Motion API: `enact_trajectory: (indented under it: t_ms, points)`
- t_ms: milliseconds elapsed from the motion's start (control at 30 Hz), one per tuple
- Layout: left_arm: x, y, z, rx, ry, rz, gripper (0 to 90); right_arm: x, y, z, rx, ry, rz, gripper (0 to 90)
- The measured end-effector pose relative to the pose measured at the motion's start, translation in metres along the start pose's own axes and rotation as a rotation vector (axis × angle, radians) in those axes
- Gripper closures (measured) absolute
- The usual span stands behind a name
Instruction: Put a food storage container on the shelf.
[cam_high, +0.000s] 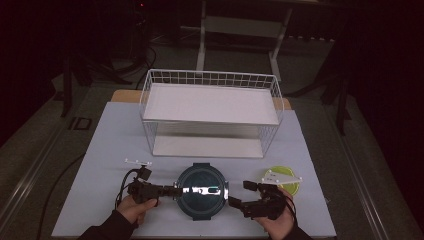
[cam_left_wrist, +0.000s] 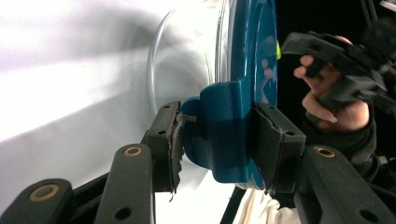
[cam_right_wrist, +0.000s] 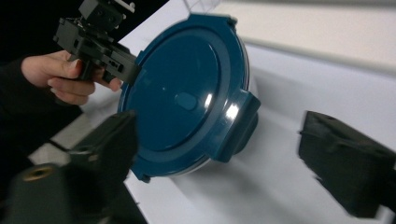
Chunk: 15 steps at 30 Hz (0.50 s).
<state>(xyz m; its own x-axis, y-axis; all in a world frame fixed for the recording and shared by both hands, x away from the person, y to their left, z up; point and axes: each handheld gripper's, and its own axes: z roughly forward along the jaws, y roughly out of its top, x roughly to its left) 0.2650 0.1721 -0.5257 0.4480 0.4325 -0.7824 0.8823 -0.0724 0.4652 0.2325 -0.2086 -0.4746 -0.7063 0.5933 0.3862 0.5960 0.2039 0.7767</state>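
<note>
Left gripper (cam_left_wrist: 217, 140) is clamped on a side latch tab (cam_left_wrist: 224, 130) of the round container (cam_high: 201, 191). Right gripper (cam_high: 239, 194) is held wide open just beside its opposite edge, nothing gripped. Container: dark-blue glossy lid (cam_right_wrist: 187, 93) with latch tabs, clear body, placed at table's (cam_high: 110, 150) near edge, in front of the white wire rack (cam_high: 210, 107).

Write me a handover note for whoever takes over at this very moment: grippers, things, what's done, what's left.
Left gripper: shut on the container's left clasp.
Right gripper: open, jaws either side of the right clasp, not touching it.
Container: round, blue lid on, at the table's front edge, before the wire rack. A green thing lies behind the right gripper.
Done: left clasp gripped.
Left: probably grip the right clasp, then unclip or lift.
</note>
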Motion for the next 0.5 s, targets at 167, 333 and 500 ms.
enact_trajectory:
  t_ms: [167, 333, 500]
  points:
    - [0.001, -0.001, -0.001, 0.004, -0.020, 0.043, 55.1, -0.013, 0.002, 0.013, 0.027, 0.037, 0.075, 20.4]
    - [0.002, -0.002, -0.002, 0.011, -0.031, 0.060, 55.4, -0.018, 0.000, 0.020, 0.037, 0.074, 0.120, 32.7]
    - [-0.002, -0.003, -0.002, 0.019, -0.029, 0.103, 55.8, -0.022, -0.004, 0.028, 0.077, 0.114, 0.159, 43.9]
